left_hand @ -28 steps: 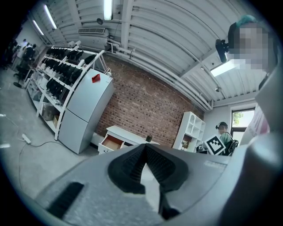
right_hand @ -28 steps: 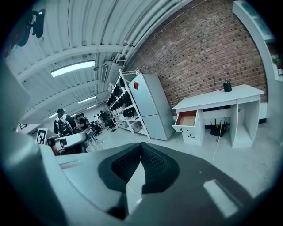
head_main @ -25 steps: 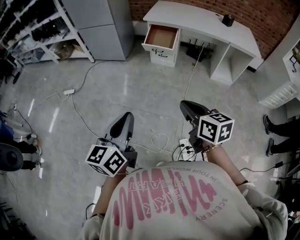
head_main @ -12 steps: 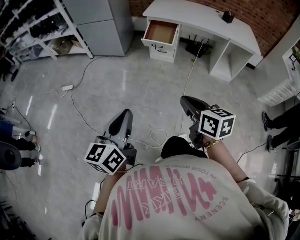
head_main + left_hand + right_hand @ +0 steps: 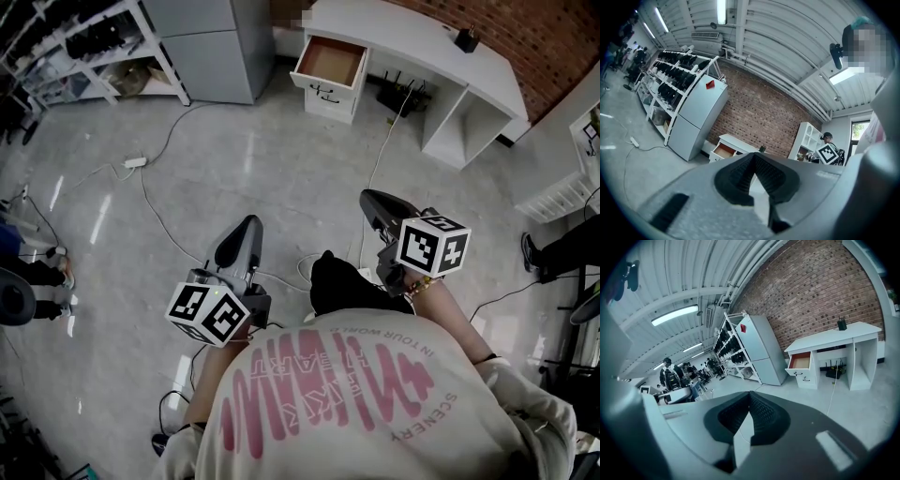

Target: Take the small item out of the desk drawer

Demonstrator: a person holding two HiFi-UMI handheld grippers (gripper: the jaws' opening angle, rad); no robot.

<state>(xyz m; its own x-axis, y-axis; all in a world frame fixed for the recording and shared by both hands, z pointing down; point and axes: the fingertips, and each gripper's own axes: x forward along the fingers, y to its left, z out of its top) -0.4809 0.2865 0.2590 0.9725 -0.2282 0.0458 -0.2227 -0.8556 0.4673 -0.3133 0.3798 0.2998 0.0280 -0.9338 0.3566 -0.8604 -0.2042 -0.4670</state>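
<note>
The white desk (image 5: 412,42) stands far ahead across the floor, against the brick wall. Its top drawer (image 5: 328,61) is pulled open and shows a bare brown bottom; no small item is visible in it from here. My left gripper (image 5: 247,228) and right gripper (image 5: 370,200) are held out in front of me above the floor, far short of the desk, both shut and empty. The left gripper view has shut jaws (image 5: 752,157) and the open drawer (image 5: 723,150) small beyond them. Past the shut jaws (image 5: 749,394) of the right gripper view, the drawer (image 5: 800,361) shows at the right.
A small black thing (image 5: 466,39) stands on the desktop. A grey cabinet (image 5: 216,47) and a shelving rack (image 5: 84,56) are left of the desk, a white shelf unit (image 5: 562,187) at the right. Cables and a power strip (image 5: 136,161) lie on the floor. A bystander's legs (image 5: 562,253) are at right.
A dark foot of mine has come forward between the grippers. The floor and desk have shifted slightly up in the view. Both grippers stay shut and hold their stance.
</note>
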